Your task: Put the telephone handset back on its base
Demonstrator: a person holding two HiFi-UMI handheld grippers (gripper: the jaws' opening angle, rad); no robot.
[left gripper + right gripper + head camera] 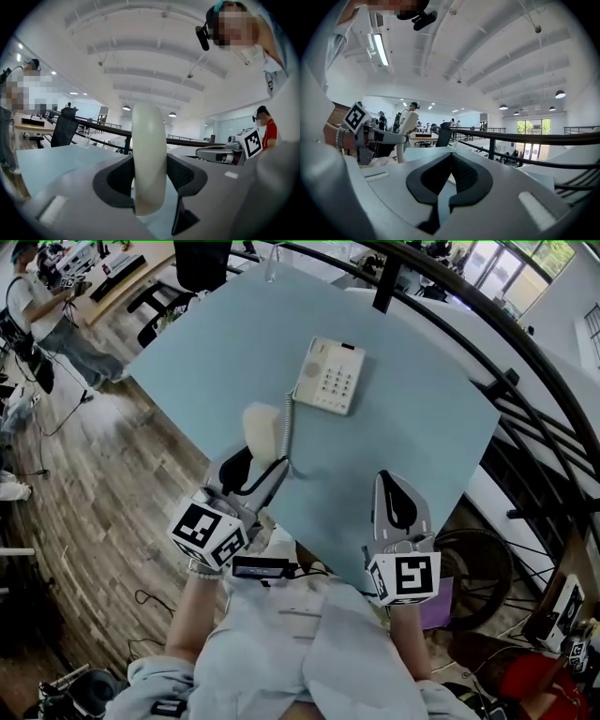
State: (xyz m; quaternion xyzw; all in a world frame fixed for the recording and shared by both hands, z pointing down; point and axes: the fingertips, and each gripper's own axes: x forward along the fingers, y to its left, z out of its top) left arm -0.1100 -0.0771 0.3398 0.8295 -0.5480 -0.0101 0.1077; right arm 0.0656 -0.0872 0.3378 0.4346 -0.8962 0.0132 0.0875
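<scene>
A pale blue square bench (pixel 412 399) is set over a brown wooden plank floor (pixel 103 493). A curved black metal railing (pixel 525 381) is seen along its right side. A black office chair (pixel 192 268) is placed at its far edge, near a clear drinking glass (pixel 87 140). A person in a white top (pixel 42 310) is seen standing at far left.

**Head view:** taken from above the person, facing steeply down on the table (pixel 403 427). The table's near corner lies between the left gripper (pixel 251 472) and the right gripper (pixel 401 486).

**Left gripper view:** low and close behind its own jaws, tilted up across the table toward the ceiling (pixel 154 61).

**Right gripper view:** equally low and close, facing the railing (pixel 525 137) beyond the table's far edge.

**Shared field:** each gripper view catches the other gripper at its inner side. All three views include the table.
</scene>
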